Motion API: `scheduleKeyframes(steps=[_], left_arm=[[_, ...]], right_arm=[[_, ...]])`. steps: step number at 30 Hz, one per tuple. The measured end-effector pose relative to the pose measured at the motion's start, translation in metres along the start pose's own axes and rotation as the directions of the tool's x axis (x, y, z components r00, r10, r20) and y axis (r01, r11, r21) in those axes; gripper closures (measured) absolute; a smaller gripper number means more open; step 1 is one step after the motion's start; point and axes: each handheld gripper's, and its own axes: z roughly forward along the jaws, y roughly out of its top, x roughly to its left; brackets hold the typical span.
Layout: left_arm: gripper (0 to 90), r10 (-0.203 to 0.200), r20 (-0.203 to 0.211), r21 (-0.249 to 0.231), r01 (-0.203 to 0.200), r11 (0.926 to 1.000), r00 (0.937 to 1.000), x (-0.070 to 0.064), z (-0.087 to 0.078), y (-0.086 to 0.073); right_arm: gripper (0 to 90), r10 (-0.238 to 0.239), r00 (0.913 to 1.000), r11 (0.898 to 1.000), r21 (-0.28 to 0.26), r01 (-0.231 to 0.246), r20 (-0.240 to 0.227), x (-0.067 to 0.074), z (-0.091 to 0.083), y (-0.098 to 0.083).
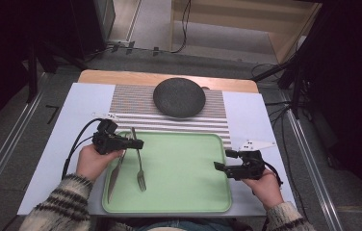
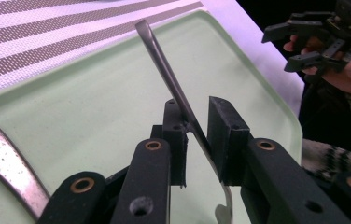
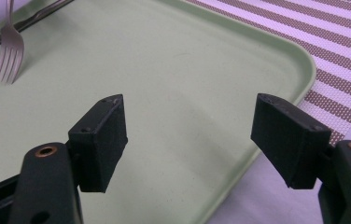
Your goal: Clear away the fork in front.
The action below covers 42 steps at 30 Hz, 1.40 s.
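A steel fork (image 1: 139, 166) lies on the left part of the pale green tray (image 1: 188, 168), tines toward the person. My left gripper (image 1: 138, 143) stands over its handle. In the left gripper view the fork's handle (image 2: 164, 70) runs up between the jaws of the left gripper (image 2: 194, 105); it leans on one pad, with a gap to the other. A knife (image 1: 114, 175) lies just left of the fork. My right gripper (image 1: 222, 159) hovers at the tray's right rim, jaws wide apart with nothing between them (image 3: 190, 121).
A dark grey plate (image 1: 179, 97) sits on a striped placemat (image 1: 131, 103) behind the tray. A white sheet (image 1: 73, 125) covers the table. The tray's middle and right (image 3: 164, 70) are bare. The right gripper (image 2: 304, 42) also appears far off in the left gripper view.
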Motion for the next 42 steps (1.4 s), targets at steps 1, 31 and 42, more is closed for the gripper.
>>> scheduleKeyframes(steps=[1, 31, 42], left_arm=[[77.2, -0.001, -0.006, -0.002, 0.001, 1.0, 1.0, 0.0, 0.001, 0.0], [68.2, -0.019, -0.104, 0.012, 0.021, 0.9997, 0.9944, 0.022, 0.032, -0.012], [64.1, -0.036, -0.126, 0.048, 0.042, 0.9979, 0.9913, 0.026, 0.036, -0.017]], right_arm=[[24.7, 0.001, 1.0, 1.0, 0.003, -0.001, -0.001, 0.0, 0.001, 0.0], [24.8, 0.007, 0.9999, 1.0, 0.017, -0.007, 0.008, -0.003, 0.0, -0.006], [24.8, 0.001, 1.0, 1.0, 0.021, -0.001, 0.003, -0.004, 0.001, -0.005]])
